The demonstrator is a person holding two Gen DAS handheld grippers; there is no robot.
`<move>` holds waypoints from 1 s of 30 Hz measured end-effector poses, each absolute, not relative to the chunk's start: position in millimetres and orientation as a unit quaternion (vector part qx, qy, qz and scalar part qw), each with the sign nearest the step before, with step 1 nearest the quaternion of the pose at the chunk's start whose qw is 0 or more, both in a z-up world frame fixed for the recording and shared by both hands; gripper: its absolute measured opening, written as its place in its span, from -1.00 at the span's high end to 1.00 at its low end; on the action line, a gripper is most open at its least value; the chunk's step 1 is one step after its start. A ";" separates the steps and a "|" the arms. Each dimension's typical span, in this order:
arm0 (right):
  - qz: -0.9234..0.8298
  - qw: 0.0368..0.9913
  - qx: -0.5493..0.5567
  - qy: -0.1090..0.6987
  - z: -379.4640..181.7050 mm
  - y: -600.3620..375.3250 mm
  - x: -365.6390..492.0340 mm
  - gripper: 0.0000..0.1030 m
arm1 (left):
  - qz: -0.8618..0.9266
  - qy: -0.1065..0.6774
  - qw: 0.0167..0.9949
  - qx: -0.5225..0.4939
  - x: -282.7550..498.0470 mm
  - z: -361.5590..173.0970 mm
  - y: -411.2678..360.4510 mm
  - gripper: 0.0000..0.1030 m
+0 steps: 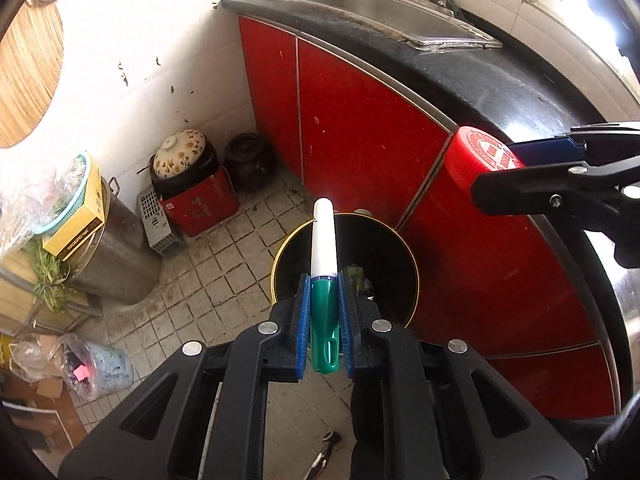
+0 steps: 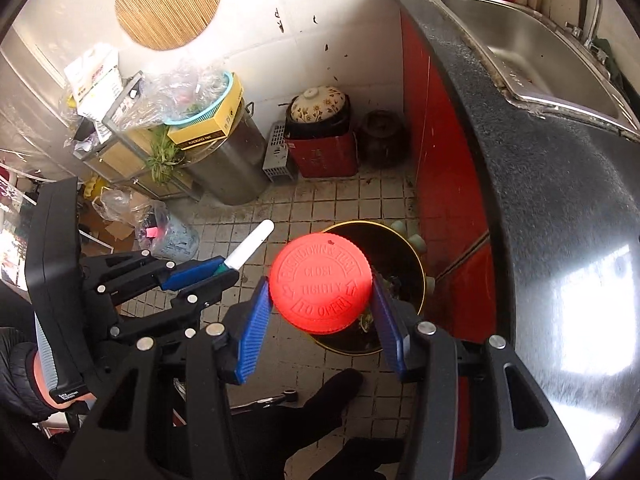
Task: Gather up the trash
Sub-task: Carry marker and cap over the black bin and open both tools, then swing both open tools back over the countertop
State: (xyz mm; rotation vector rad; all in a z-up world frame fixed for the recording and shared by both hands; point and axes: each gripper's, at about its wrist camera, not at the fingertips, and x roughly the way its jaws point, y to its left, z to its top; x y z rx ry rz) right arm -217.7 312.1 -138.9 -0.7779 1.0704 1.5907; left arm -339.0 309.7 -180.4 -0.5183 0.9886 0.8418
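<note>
Left tool clamped on green-and-white marker, blue ribbed pads pressing the green barrel, white cap end pointing out over the bin. Right tool clamped on red bottle cap, round, ridged rim, embossed lettering on top; body under the cap hidden. Both held above black round trash bin with a gold rim, standing on the tiled floor just beside the red cabinet. Inside the bin: greenish scraps, rest too dark to tell. Further back against the wall: red box carrying a dark pot with a floral ceramic lid, dark round jar beside it, tall steel drum topped by a yellow carton and a teal basket. Black speckled worktop with a stainless sink set in.
</note>
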 end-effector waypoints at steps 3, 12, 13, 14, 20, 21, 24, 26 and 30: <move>0.659 0.514 -0.327 0.442 -139.2 319.2 -218.5 0.02 | 0.379 0.453 0.768 -0.246 -337.6 -181.8 317.0 0.73; 0.654 0.521 -0.318 0.447 -138.0 328.3 -209.8 -0.37 | 0.388 0.449 0.772 -0.228 -335.0 -177.5 326.7 -0.58; 0.654 0.522 -0.317 0.446 -136.9 328.6 -209.5 -0.37 | 0.388 0.451 0.771 -0.230 -334.3 -177.5 327.2 -0.58; 0.655 0.523 -0.315 0.446 -136.1 328.1 -208.8 -0.37 | 0.387 0.451 0.771 -0.230 -334.0 -177.0 327.1 -0.58; 0.659 0.526 -0.300 0.446 -129.0 322.0 -201.4 -0.38 | 0.387 0.453 0.770 -0.228 -332.1 -172.2 322.6 -0.58; 0.659 0.528 -0.296 0.445 -126.8 319.8 -199.2 -0.38 | 0.388 0.454 0.770 -0.226 -331.2 -171.5 322.0 -0.58; 0.662 0.531 -0.294 0.440 -122.0 314.9 -194.8 -0.38 | 0.392 0.451 0.771 -0.221 -328.7 -166.6 318.6 -0.58; 0.662 0.533 -0.295 0.436 -120.2 312.7 -191.8 -0.38 | 0.396 0.447 0.772 -0.220 -326.9 -162.4 316.7 -0.58; 0.661 0.545 -0.281 0.433 -110.9 301.2 -179.1 -0.38 | 0.398 0.447 0.775 -0.204 -317.8 -152.9 314.0 -0.58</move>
